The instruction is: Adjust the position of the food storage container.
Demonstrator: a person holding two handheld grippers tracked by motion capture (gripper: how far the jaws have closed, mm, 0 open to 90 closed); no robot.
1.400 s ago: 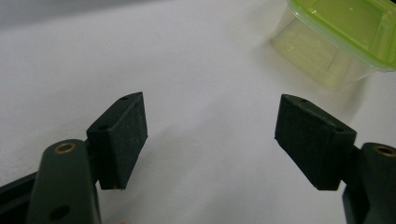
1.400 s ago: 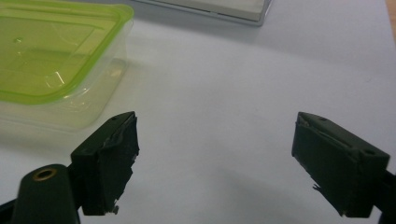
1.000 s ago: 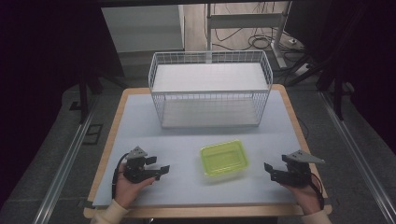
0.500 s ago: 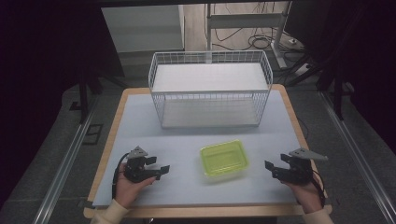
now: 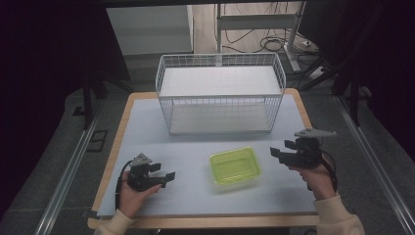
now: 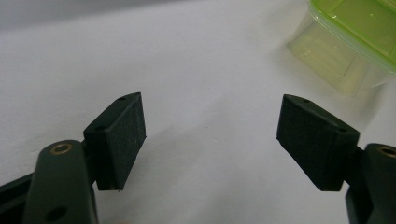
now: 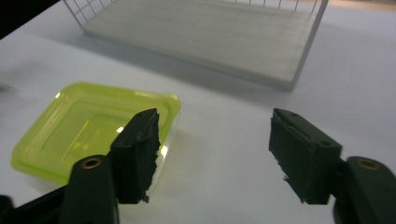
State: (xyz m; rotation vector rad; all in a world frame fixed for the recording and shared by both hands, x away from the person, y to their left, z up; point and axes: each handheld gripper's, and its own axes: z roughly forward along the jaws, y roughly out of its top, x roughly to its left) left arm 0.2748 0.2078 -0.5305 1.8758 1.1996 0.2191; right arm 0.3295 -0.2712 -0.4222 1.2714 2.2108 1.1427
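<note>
A lime-green plastic container [image 5: 235, 165] with its lid on lies on the white table, in front of a white wire basket [image 5: 220, 94]. My left gripper [image 5: 165, 174] rests low at the front left, open, its jaws wide apart over bare table; the green container [image 6: 355, 42] sits ahead to its right. My right gripper [image 5: 280, 152] is held above the table at the right, open, close to the container's right side. Along its jaws the container [image 7: 93, 126] lies to the left and the basket [image 7: 205, 32] behind.
The table [image 5: 147, 137] has a wooden border. Beyond it stand a white cabinet [image 5: 151, 29], desk legs and cables on the floor [image 5: 264, 44]. Metal rails [image 5: 63, 181] run along both sides of the table.
My right gripper has risen and moved forward and a little left, toward the container. The left gripper has stayed in place.
</note>
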